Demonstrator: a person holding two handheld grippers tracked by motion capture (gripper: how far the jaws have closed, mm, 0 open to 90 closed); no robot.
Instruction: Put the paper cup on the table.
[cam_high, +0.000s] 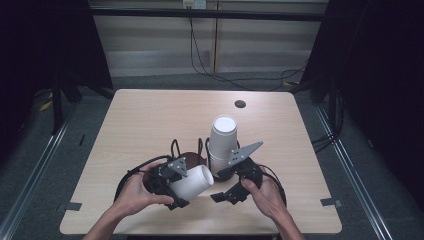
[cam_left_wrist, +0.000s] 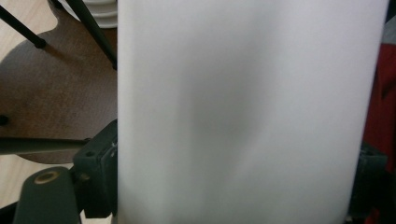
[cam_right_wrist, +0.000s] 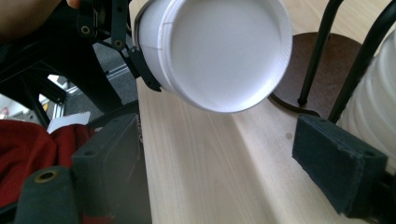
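The left gripper (cam_high: 182, 187) has a single white paper cup (cam_high: 192, 182) clamped across its body, jaws closed partway onto the wall, and the cup lies on its side with the base pointing toward the right gripper (cam_high: 227, 192). That tilt looks deliberate, presenting the cup so the other hand can work on it. The right gripper sits just beside the cup's base with its jaws spread wide and nothing between them, low over the counter (cam_high: 150, 120). Just beyond both grippers stands one stack of white cups (cam_high: 222, 142) in a black wire holder (cam_high: 176, 147) on a round brown base (cam_high: 192, 157), kept upright by the wires; how many cups are nested there I can't count. So, one loose cup, one stack, one holder.
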